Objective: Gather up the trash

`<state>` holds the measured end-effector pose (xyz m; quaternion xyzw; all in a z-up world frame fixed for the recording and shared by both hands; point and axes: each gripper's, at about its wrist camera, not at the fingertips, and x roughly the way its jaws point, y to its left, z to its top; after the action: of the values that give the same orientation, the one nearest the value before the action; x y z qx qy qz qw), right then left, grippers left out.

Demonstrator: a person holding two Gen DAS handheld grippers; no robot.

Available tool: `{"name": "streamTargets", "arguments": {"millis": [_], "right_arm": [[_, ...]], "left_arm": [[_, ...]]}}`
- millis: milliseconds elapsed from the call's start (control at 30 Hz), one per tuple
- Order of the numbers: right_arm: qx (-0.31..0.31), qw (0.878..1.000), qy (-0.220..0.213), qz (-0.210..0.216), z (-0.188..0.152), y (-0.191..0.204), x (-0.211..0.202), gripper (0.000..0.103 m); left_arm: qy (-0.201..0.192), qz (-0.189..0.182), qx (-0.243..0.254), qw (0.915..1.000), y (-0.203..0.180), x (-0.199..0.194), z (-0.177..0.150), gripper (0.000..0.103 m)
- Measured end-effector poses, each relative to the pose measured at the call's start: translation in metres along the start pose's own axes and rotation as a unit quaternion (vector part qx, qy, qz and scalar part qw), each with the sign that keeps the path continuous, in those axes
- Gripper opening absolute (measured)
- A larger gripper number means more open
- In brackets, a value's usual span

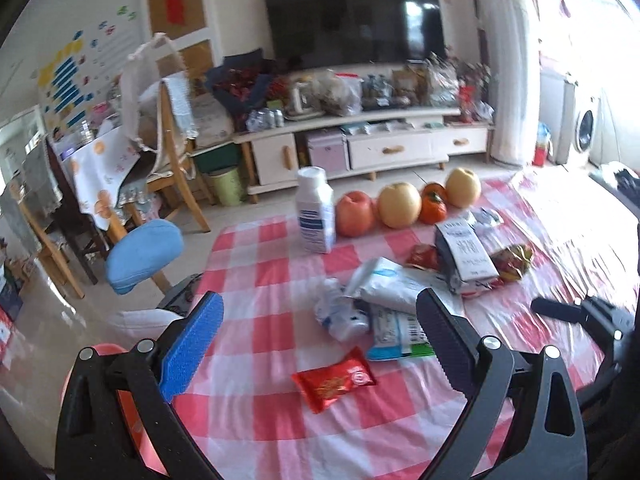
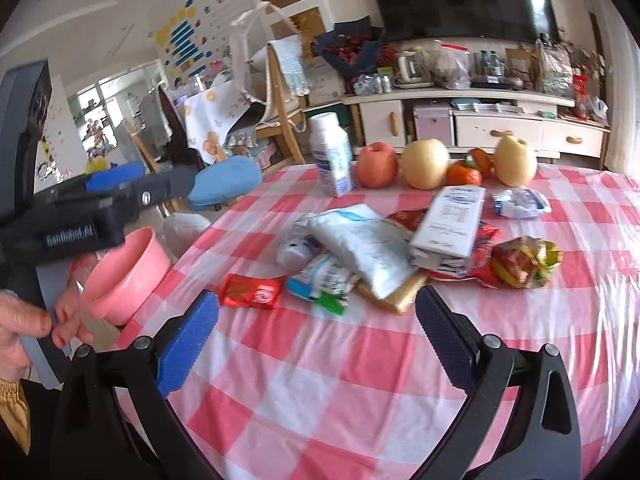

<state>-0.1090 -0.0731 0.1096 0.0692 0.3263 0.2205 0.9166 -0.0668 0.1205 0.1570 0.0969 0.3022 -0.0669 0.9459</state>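
Note:
A pile of trash lies on the pink checked table (image 1: 256, 312): a red snack wrapper (image 1: 334, 379), a white plastic bag (image 1: 386, 286), a crumpled white-blue wrapper (image 1: 340, 316), a flattened milk carton (image 1: 466, 256) and colourful candy wrappers (image 1: 512, 262). My left gripper (image 1: 320, 340) is open and empty, just above the red wrapper. My right gripper (image 2: 318, 340) is open and empty, short of the pile; the red wrapper (image 2: 251, 291), white bag (image 2: 366, 246) and carton (image 2: 450, 226) lie ahead of it. The left gripper (image 2: 132, 184) shows at the left over a pink bin (image 2: 124, 276).
An upright white bottle (image 1: 316, 210) and a row of fruit (image 1: 400, 204) stand at the table's far edge. A blue-backed chair (image 1: 144, 254) is left of the table. A TV cabinet (image 1: 360, 144) lines the far wall.

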Motion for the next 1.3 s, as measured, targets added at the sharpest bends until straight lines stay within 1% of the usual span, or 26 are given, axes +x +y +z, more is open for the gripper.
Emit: {"name": "streamTargets", "arguments": {"millis": [133,267,333,433,500,533,633,733,867,967,1033,1200,1300], "right_arm": [[0.015,1.0,-0.001,-0.015,0.004,-0.022,-0.007,0.099],[0.039,0.999,-0.008,-0.024,0.011,-0.048,-0.014,0.099],[0.046,0.998,-0.015,-0.035,0.016,-0.063,-0.019,0.099],[0.064,0.996,-0.025,-0.053,0.021,-0.089,-0.021,0.099],[0.084,0.994,-0.024,-0.065,0.025,-0.111,-0.018,0.099],[0.098,0.992,-0.023,-0.072,0.027,-0.124,-0.016,0.099],[0.129,0.988,-0.018,-0.087,0.033,-0.159,-0.005,0.099],[0.148,0.984,-0.009,-0.1,0.036,-0.184,0.006,0.099],[0.144,0.983,0.014,-0.114,0.044,-0.209,0.032,0.099],[0.13,0.983,0.024,-0.127,0.052,-0.217,0.05,0.099],[0.122,0.984,0.027,-0.13,0.058,-0.219,0.061,0.099],[0.112,0.984,0.043,-0.135,0.075,-0.229,0.084,0.099],[0.094,0.982,0.053,-0.153,0.083,-0.234,0.097,0.099]], "left_arm": [[0.019,-0.015,0.021,0.9995,-0.022,0.011,0.003,0.096],[0.048,-0.048,0.025,0.9974,-0.042,0.029,0.004,0.096],[0.065,-0.059,0.017,0.996,-0.048,0.04,0.005,0.096],[0.1,-0.074,-0.011,0.9922,-0.055,0.063,0.003,0.096],[0.122,-0.08,-0.034,0.9887,-0.058,0.079,0.002,0.096],[0.135,-0.079,-0.048,0.9865,-0.06,0.088,0.002,0.096],[0.158,-0.074,-0.084,0.9811,-0.061,0.108,0.003,0.096],[0.166,-0.055,-0.097,0.9797,-0.061,0.12,0.005,0.096],[0.18,-0.021,-0.095,0.9789,-0.063,0.14,0.01,0.096],[0.184,-0.003,-0.096,0.9782,-0.064,0.153,0.014,0.096],[0.183,0.0,-0.088,0.9793,-0.064,0.158,0.02,0.096],[0.178,0.005,-0.047,0.9829,-0.067,0.175,0.029,0.096],[0.183,0.004,-0.033,0.9825,-0.068,0.187,0.028,0.096]]}}
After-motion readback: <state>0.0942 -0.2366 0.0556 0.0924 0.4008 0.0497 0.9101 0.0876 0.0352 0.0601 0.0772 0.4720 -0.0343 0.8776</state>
